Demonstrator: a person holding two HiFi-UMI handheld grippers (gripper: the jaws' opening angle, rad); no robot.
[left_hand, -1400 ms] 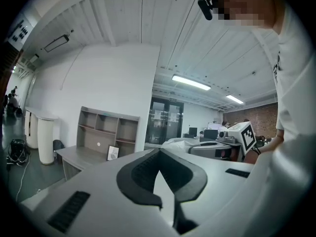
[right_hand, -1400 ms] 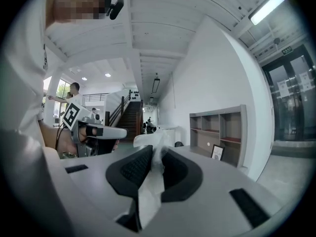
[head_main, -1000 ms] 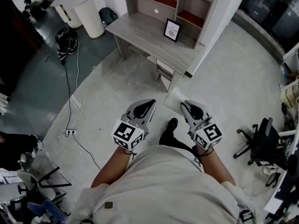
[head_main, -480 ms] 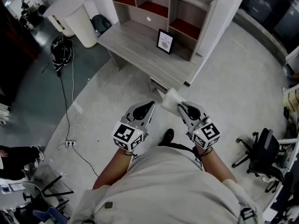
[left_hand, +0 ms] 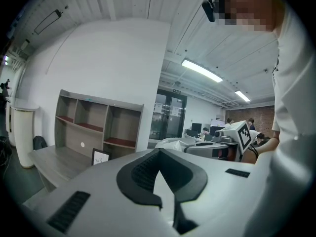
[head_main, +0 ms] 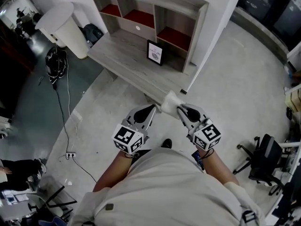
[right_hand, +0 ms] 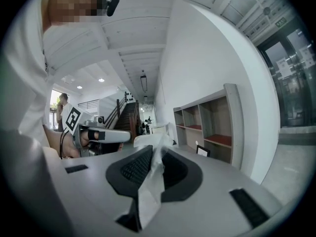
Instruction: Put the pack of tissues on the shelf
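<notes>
1 frame (head_main: 154,52) (a sign, perhaps) fronts shelf (head_main: 181,0).

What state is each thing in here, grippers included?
pack of tissues: pinched in the right gripper, not yet on the shelf.
right gripper: shut on the pack of tissues.
left gripper: shut, empty.
shelf: open-fronted, no tissues in it.
picture frame: upright on the desk.
</notes>
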